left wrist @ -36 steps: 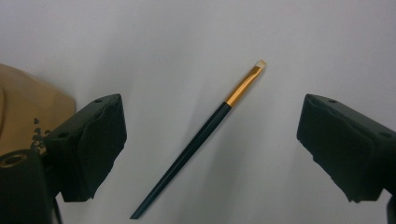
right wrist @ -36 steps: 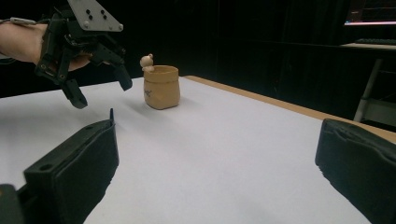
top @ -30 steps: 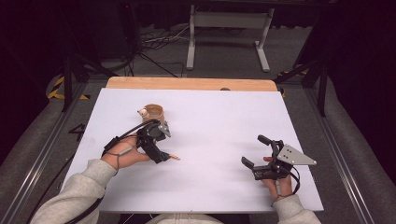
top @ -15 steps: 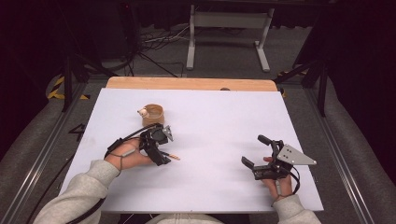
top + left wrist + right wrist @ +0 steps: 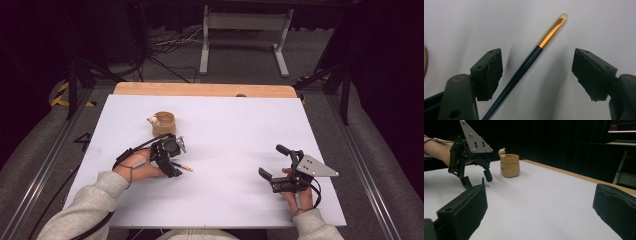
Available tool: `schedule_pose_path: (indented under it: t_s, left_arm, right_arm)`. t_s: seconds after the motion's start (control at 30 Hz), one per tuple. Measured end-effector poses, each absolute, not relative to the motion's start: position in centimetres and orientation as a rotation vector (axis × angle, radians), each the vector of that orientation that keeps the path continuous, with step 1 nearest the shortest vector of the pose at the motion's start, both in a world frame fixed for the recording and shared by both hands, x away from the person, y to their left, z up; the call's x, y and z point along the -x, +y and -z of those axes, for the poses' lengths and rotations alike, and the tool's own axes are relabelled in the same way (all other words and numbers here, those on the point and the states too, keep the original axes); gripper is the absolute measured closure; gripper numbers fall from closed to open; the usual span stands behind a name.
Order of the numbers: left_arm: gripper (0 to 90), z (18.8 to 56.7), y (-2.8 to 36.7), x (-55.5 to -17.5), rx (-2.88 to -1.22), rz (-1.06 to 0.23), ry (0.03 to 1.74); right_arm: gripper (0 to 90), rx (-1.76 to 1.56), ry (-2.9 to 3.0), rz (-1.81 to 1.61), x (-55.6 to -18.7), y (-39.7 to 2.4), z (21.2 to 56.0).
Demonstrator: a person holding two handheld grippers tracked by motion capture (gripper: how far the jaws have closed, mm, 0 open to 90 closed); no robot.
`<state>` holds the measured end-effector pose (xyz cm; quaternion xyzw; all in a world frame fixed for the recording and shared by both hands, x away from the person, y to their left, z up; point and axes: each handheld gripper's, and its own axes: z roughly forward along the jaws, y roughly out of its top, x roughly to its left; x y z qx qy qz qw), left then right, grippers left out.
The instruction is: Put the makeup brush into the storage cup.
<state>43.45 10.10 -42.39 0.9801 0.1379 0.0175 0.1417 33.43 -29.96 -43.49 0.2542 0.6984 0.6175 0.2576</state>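
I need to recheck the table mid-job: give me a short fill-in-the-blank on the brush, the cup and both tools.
1. The paintbrush lies flat between the jaws of the ____ tool.
2. Its jaws have just been closing; the pads are ____ touching the brush.
3. The tan cup stands ____ on the white table.
4. The right tool holds ____.

Missing words: left; not; upright; nothing

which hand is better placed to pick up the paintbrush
Left. The left gripper already straddles the paintbrush lying on the table, its jaws just closing with the handle between them, not yet touching. The right gripper sits far off across the table, open.
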Motion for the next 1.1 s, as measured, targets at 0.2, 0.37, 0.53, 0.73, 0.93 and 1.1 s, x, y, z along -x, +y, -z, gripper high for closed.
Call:
schedule_pose_path:
  t_s: [0.2,0.37,0.53,0.73,0.93,1.1]
  left_arm:
    - [32.7,42.53,10.16,-43.48,-2.833,-0.03,0.432]
    - [39.3,42.58,10.17,-43.56,-2.843,-0.006,0.416]
    - [46.6,42.63,10.04,-43.6,-2.863,-0.003,0.409]
    - [54.4,42.53,9.97,-43.53,-2.88,-0.02,0.397]
    - [63.5,42.47,9.95,-43.49,-2.889,-0.038,0.398]
    - [70.2,42.46,9.98,-43.5,-2.892,-0.04,0.38]
  right_arm:
    - [0.0,-0.691,1.896,-1.675,-33.43,-29.95,43.5]
    - [0.0,-0.691,1.894,-1.682,-33.43,-29.98,43.49]
    - [0.0,-0.691,1.895,-1.682,-33.44,-29.97,43.5]
    - [0.0,-0.689,1.895,-1.681,-33.46,-30.01,43.5]
    - [0.0,-0.688,1.895,-1.695,-33.48,-30.01,43.52]
    - [0.0,-0.688,1.894,-1.696,-33.47,-30.02,43.51]
